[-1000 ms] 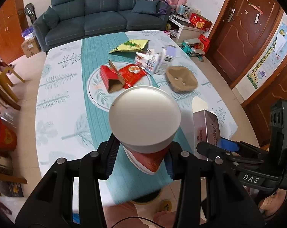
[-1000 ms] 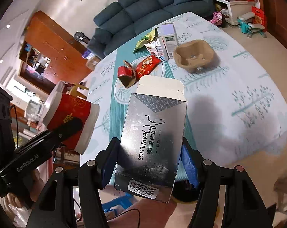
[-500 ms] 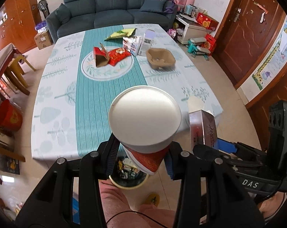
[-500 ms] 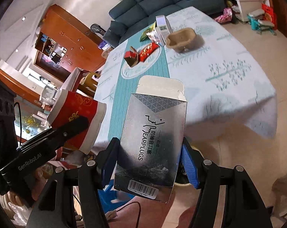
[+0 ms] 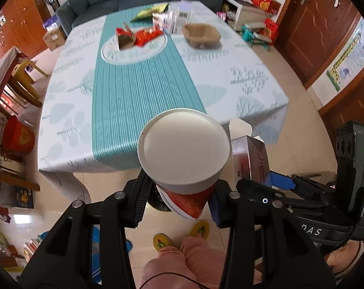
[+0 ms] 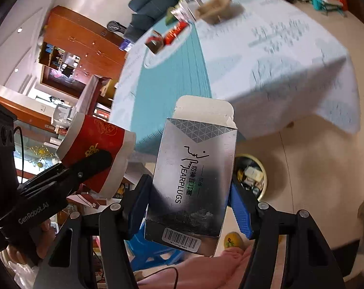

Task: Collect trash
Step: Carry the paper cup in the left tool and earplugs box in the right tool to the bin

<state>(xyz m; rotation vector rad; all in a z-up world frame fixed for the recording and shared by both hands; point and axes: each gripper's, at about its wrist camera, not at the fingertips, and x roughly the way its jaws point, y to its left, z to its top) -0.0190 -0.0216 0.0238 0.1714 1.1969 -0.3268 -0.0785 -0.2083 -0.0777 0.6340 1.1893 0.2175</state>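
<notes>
The left gripper [image 5: 179, 197] was clamped on a round red paper cup [image 5: 184, 149] with a smooth white bottom. The right gripper [image 6: 189, 207] squeezed a shiny silver earplug box [image 6: 194, 175]. Compared with one second earlier, both had moved off the table [image 5: 230, 77], over the floor. The trash bin [image 6: 251, 175] was half hidden behind the box.

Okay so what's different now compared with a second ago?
Both tongs have drawn back off the table toward the trash bin on the floor. The left tongs still hold the red paper cup, the right tongs the silver earplugs box. The remaining litter has not moved.
</notes>
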